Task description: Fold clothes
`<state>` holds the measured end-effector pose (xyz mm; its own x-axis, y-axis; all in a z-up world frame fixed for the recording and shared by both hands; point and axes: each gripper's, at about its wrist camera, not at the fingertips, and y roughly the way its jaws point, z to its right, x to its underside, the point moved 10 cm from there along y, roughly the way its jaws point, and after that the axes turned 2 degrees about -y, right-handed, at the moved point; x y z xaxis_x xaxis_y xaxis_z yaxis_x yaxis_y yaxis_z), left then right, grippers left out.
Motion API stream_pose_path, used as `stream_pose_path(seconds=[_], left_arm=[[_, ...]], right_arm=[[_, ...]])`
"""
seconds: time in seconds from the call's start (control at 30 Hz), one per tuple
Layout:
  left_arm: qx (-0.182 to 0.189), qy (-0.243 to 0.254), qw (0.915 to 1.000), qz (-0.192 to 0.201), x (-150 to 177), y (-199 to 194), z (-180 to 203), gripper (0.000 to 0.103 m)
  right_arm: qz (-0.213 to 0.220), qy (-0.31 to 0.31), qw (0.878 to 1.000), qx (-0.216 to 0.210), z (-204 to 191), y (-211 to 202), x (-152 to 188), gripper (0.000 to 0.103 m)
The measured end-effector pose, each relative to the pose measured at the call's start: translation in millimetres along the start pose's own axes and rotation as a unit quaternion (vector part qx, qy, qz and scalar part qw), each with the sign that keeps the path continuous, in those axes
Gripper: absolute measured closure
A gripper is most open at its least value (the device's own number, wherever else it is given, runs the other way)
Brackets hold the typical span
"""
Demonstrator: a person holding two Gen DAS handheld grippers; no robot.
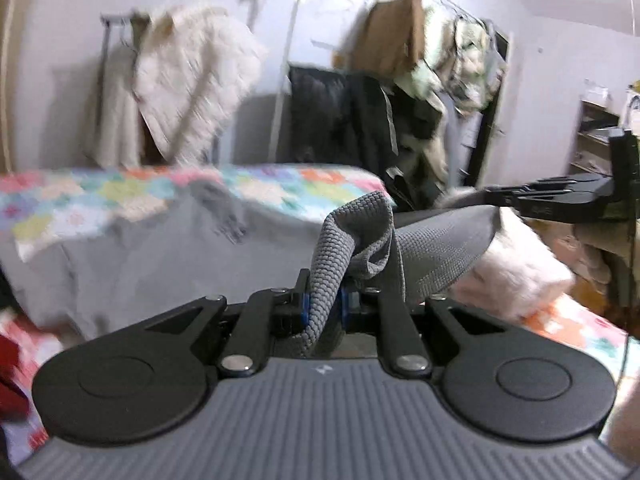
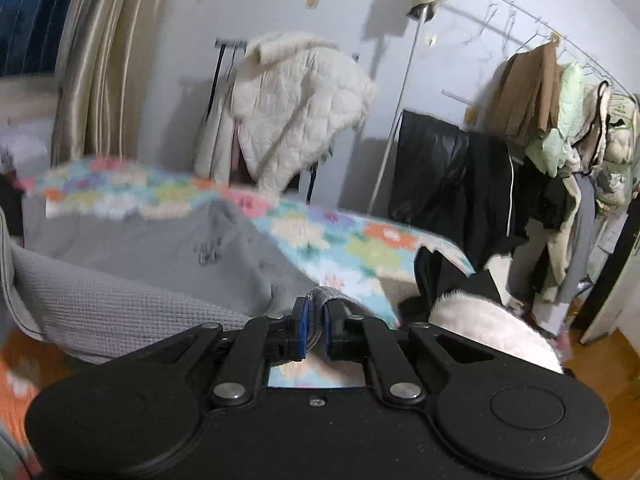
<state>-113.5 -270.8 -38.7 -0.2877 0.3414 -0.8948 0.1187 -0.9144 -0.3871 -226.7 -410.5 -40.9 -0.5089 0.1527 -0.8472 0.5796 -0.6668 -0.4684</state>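
Grey waffle-knit garment clamped by left hand-held gripper and right hand-held gripper, lifted above floral-quilted bed, presumably for folding.

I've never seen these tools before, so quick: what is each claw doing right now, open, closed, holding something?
Left gripper: closed on a bunched edge of the grey knit garment.
Right gripper: closed on another edge of the same garment.
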Motion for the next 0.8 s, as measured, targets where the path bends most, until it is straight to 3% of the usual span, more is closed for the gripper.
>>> stream_pose_path(seconds=[0.13, 0.2, 0.3, 0.33, 0.37, 0.43, 0.53, 0.67, 0.8], left_arm=[[0.004, -0.022, 0.9956, -0.091, 48, 24, -3, 0.09], [0.011, -0.05, 0.9893, -0.136, 75, 33, -8, 0.09], [0.001, -0.047, 0.9852, -0.165, 96, 36, -11, 0.09], [-0.002, -0.042, 0.9847, -0.169, 99, 36, -12, 0.09], [-0.004, -0.042, 0.9852, -0.166, 98, 36, -12, 0.09], [-0.006, -0.042, 0.9868, -0.156, 92, 32, -14, 0.09], [-0.012, -0.05, 0.988, -0.146, 85, 28, -20, 0.09], [-0.02, -0.06, 0.986, -0.154, 91, 29, -25, 0.09], [-0.024, -0.04, 0.9833, -0.176, 102, 38, -19, 0.09]], right_arm=[[-0.107, 0.02, 0.994, -0.024, -10, 18, 67, 0.096], [-0.17, 0.057, 0.983, -0.045, -13, 33, 109, 0.096], [-0.251, 0.08, 0.96, -0.093, -27, 46, 151, 0.094], [-0.279, 0.08, 0.951, -0.105, -30, 49, 163, 0.09], [-0.298, 0.084, 0.945, -0.107, -29, 52, 171, 0.078], [-0.329, 0.098, 0.933, -0.104, -23, 56, 184, 0.068], [-0.301, 0.146, 0.937, -0.105, -3, 54, 171, 0.061], [-0.233, 0.226, 0.939, -0.116, 22, 51, 148, 0.035], [-0.236, 0.235, 0.94, -0.079, 26, 66, 162, 0.034]])
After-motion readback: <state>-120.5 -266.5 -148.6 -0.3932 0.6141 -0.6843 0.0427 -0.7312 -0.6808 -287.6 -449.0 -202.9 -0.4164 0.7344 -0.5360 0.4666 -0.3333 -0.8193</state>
